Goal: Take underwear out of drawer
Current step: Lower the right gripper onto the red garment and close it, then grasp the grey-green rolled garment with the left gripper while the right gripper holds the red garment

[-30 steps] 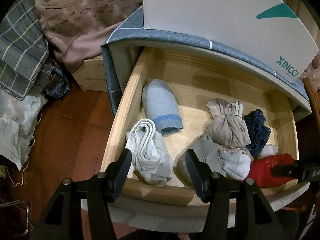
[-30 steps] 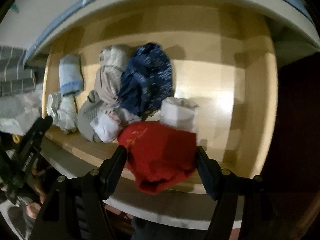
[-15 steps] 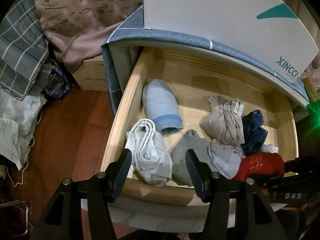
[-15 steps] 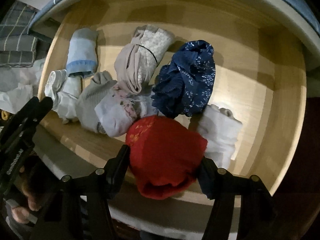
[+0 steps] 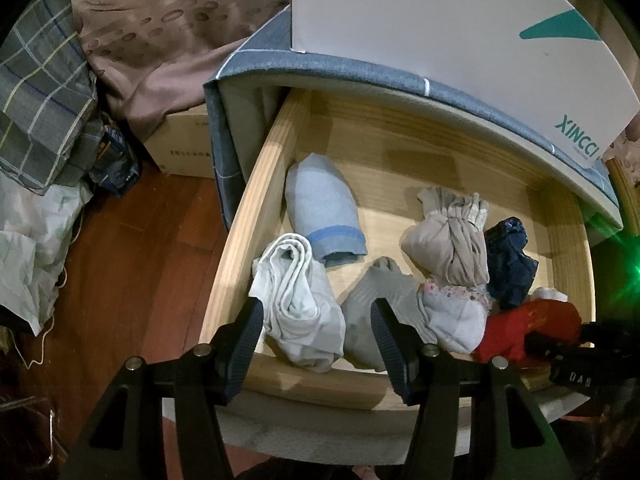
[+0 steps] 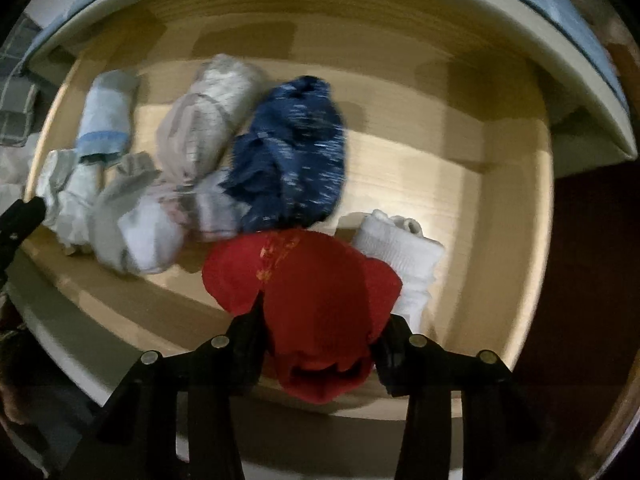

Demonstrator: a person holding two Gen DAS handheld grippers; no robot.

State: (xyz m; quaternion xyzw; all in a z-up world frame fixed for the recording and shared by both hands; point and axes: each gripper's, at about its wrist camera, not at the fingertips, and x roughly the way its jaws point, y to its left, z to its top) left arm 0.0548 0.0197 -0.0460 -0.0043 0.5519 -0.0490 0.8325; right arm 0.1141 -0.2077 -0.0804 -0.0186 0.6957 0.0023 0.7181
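Hanging over the drawer's (image 5: 240, 240) near-left corner, the left tongs (image 5: 316, 330) stand spread wide with nothing between them, their tips just above a white rolled garment (image 5: 298, 312) by the front wall. Behind that roll lies a pale blue roll with a darker blue band (image 5: 324, 216), and to its right a grey sock-like bundle (image 5: 380, 300) and a pale floral piece (image 5: 452, 316). Further right sit a beige knotted bundle (image 5: 452, 248) and a dark blue patterned garment (image 6: 292, 152), the two side by side in the middle of the drawer. At the front right lies the red underwear (image 6: 316, 300), draped partly over the drawer's front wall, with a white folded sock (image 6: 400, 256) just beside it on the right. The right tongs (image 6: 318, 332) point down at it and have just been closing; their fingers (image 6: 248, 332) press into the red cloth from both sides, bunching it up between them (the right-wrist view is blurred, but the pinch is clear). A white box printed XINCCI (image 5: 460, 48) rests on the grey bed edge (image 5: 360, 68) above the drawer.
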